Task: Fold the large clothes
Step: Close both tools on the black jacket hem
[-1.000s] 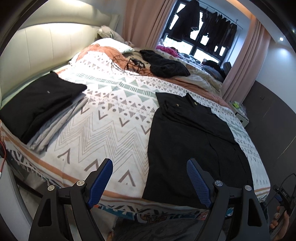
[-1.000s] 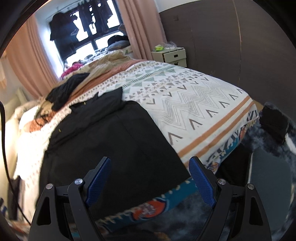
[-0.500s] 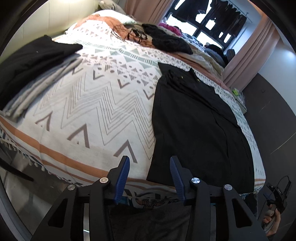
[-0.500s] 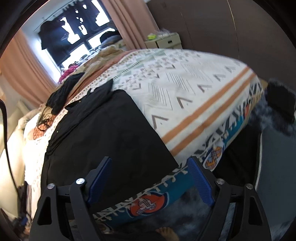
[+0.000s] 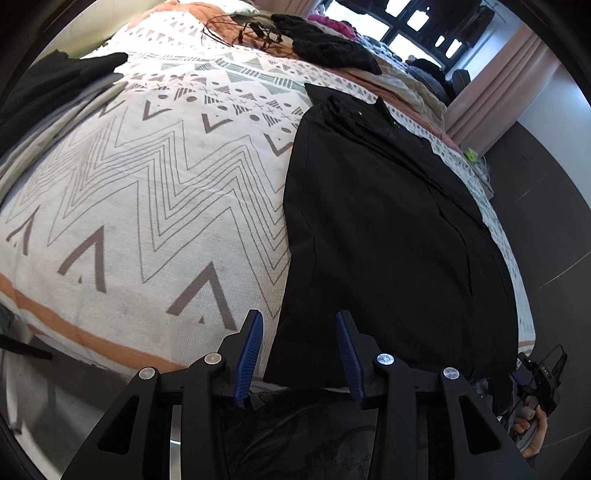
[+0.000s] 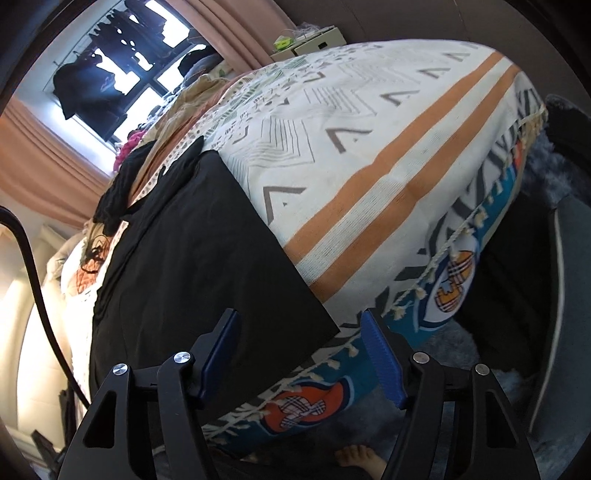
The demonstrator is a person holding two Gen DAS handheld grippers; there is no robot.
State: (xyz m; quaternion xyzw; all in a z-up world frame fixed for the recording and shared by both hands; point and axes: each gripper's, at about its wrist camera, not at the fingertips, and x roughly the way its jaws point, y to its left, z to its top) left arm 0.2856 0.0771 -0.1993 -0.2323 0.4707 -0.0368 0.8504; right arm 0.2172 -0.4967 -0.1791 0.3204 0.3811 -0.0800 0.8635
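A large black garment [image 5: 388,229] lies flat on the patterned bed cover, its collar at the far end and its hem at the near bed edge. My left gripper [image 5: 299,347] is open, jaws partly closed, either side of the hem's near left corner without pinching it. In the right wrist view the same garment [image 6: 192,258] fills the left half. My right gripper [image 6: 301,354] is open, jaws wide, around the hem's near right corner at the bed edge.
A stack of folded dark and grey clothes [image 5: 55,88] lies at the far left of the bed. A black clothes pile [image 5: 328,48] and cables [image 5: 251,29] lie near the head. A bedside drawer unit [image 6: 314,37] stands by the dark wall. A bare foot [image 6: 358,458] is on the floor.
Both grippers have moved down and in toward the garment's near hem corners. My left jaws narrowed from wide open; my right jaws narrowed a little.
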